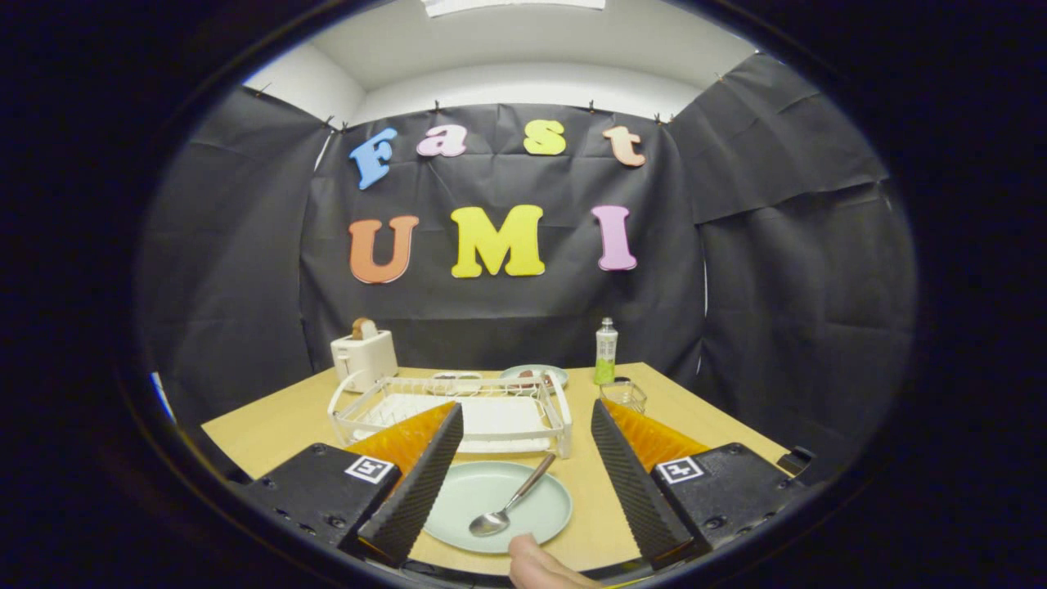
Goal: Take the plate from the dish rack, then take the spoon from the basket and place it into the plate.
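Tool (523, 483) spread wide, holding nothing. Spoon (511, 501) lies in the plate (466, 499) near the tabletop's (286, 421) front edge — light, stiff, slick metal; best pinched mid-handle.

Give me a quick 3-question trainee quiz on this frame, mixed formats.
1. True or false: the spoon lies in the plate.
2. The claw is: A) open, holding nothing B) shut on the spoon C) shut on the plate.
3. Fill in: just beyond the plate stands the white dish ____.

Key: 1 true. 2 A. 3 rack.
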Demonstrator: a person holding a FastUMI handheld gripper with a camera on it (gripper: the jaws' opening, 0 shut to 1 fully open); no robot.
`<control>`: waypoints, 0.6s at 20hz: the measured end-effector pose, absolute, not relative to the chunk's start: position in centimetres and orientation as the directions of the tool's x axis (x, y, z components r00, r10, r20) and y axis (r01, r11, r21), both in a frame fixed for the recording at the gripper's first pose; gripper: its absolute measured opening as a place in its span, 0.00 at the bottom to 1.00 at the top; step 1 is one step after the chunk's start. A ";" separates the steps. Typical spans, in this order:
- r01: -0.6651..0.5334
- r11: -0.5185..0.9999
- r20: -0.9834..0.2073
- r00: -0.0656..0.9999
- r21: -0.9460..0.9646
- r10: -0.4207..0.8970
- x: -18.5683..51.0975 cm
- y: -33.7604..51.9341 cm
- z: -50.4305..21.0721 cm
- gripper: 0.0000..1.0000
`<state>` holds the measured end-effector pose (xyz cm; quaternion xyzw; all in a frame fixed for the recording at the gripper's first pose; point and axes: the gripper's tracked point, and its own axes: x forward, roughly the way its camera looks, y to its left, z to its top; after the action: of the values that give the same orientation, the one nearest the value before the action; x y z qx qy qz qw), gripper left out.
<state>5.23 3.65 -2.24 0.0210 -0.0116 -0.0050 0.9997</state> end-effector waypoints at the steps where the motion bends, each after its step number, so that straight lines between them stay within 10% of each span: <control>1: -0.001 0.998 0.022 1.000 0.055 0.000 4.7 3.3 -1.5 1.00; 12: 0.037 0.999 0.052 0.998 -0.015 -0.036 1.3 -1.4 0.1 1.00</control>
<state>1.26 -1.40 0.14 -0.0079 -0.0257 -0.0183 0.9995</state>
